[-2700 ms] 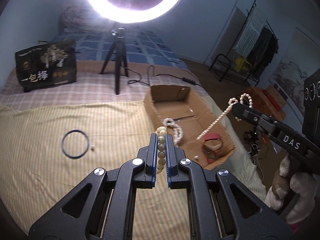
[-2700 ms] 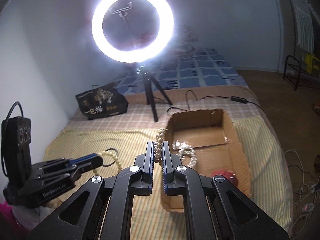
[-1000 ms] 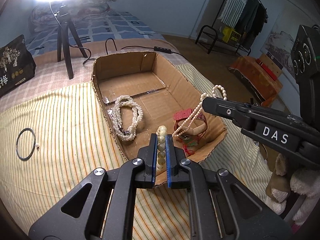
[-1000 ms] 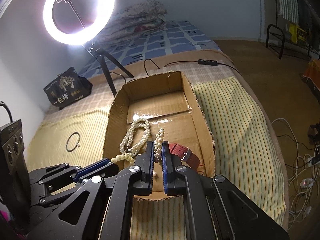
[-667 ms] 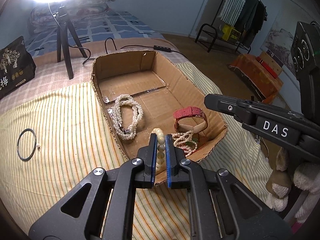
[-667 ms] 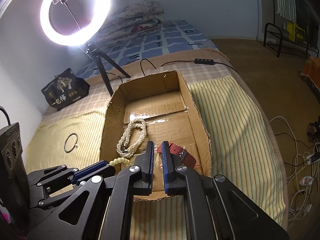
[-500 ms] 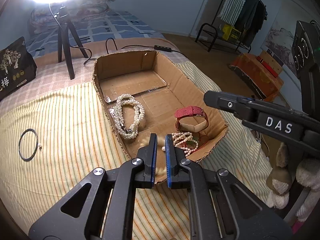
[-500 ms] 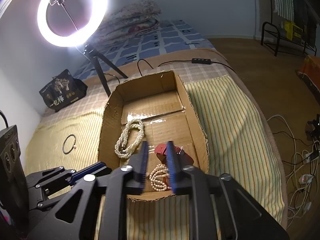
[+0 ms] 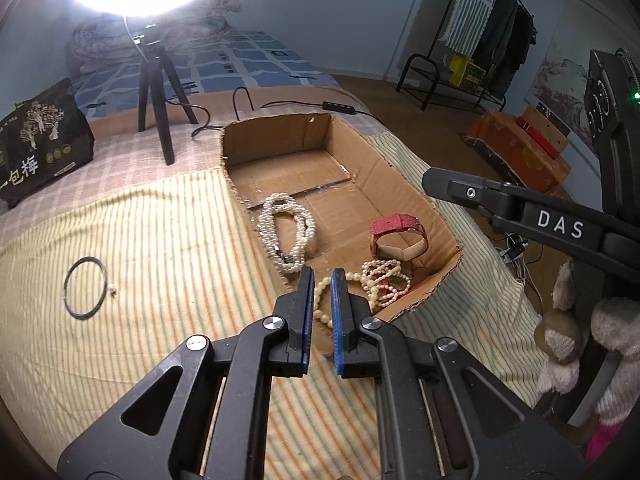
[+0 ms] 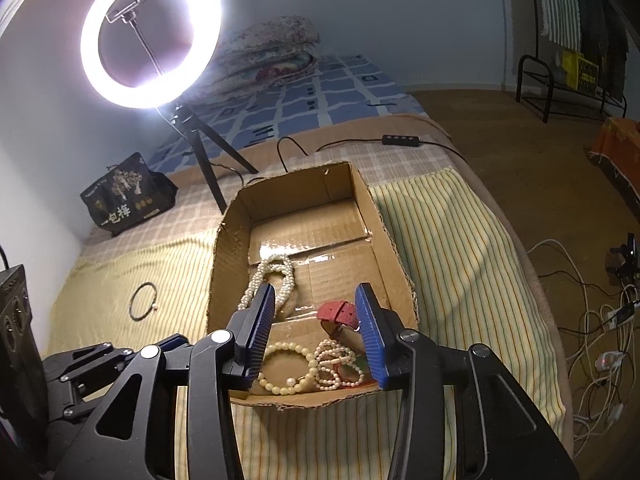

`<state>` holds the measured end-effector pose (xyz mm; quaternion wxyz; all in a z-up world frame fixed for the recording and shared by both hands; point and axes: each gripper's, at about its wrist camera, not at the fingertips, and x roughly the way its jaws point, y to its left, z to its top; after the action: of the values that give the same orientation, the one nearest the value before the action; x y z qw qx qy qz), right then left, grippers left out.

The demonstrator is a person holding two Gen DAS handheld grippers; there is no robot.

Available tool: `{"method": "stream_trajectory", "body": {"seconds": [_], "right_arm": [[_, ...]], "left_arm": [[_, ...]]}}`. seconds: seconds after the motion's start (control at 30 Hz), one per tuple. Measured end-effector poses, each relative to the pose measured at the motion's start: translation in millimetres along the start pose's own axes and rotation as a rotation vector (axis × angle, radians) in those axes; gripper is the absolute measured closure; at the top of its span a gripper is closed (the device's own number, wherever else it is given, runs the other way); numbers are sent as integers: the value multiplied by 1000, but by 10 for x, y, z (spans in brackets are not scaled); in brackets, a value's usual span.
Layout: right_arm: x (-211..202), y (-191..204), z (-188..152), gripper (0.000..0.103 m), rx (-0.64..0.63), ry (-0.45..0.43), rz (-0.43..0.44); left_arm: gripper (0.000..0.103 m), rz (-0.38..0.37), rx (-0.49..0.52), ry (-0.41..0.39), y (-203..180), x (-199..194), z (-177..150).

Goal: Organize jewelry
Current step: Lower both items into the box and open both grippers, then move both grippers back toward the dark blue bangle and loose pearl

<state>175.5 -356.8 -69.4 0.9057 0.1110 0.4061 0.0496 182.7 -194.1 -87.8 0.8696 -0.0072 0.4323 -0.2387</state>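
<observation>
Right gripper: blue-padded jaws opening, nothing between the pads, poised above the near end of the shallow open brown cardboard box. Left gripper: blue pads drawn close together with only a narrow slit between them, empty, over the box's near left rim. Below them, inside the near end, lie a cream large-bead bracelet and, just right of it and touching, a heap of small pale pearl strands; a red strap watch stands just beyond the heap, close to the right wall. A coiled white pearl necklace lies mid-box against the left wall; the far half of the floor is bare. Outside, a thin black ring bangle rests well left of the box on the yellow striped cloth, open cloth all around it. Right wrist view alone shows the whole lit ring light on its tripod and cables on the floor; left wrist view alone shows a clothes rack and a plush toy.
</observation>
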Motion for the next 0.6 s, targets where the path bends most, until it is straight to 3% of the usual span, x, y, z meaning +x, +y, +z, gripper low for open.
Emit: {"method": "stream_trajectory", "body": {"seconds": [0.13,0.2,0.23,0.37,0.6], "right_arm": [[-7,49,3,62,5,-15,4],[-25,98,4,62,-2,-35,0],[-33,120,7,62,-8,-44,-2],[-57,227,21,62,-32,-78,-5],[-32,413,32,48,-46,-99,23]], "left_arm": [[94,24,0,-6,122,-80,-24],[64,33,-13,-13,212,-127,-38],[59,40,-25,-24,277,-167,-48],[58,67,-56,-35,484,-261,-58],[58,130,-104,-40,890,-420,-145]]}}
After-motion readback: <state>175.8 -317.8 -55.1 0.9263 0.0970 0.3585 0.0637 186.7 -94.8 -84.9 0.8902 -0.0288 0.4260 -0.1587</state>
